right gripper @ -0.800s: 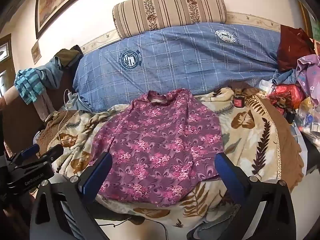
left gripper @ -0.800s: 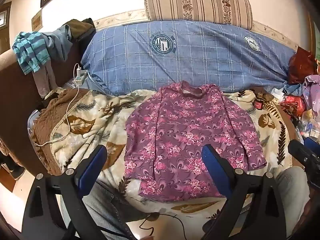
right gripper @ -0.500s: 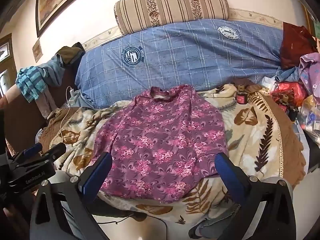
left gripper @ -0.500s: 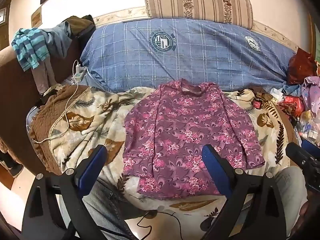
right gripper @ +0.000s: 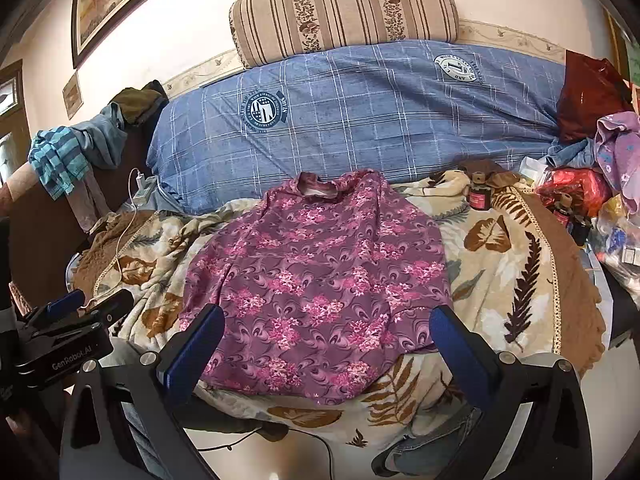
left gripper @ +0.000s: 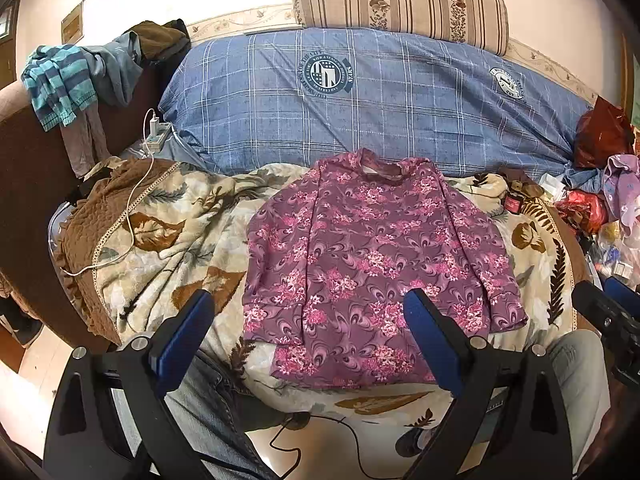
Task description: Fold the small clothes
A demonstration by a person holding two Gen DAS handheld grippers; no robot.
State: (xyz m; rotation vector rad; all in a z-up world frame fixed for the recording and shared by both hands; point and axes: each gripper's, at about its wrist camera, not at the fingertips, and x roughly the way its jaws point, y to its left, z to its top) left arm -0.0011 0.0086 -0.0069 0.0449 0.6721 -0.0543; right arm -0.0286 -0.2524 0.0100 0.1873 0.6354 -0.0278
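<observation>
Purple floral top lies flat on leaf-print blanket — untouched.

Left gripper: black angular frame, two blue pads, silver screw heads on each arm. Right gripper: same build, blue pads, round silver bolts. White "GenRobot.AI" lettering on the left unit's black body. Person wears blue denim jeans, showing beneath the frames.
</observation>
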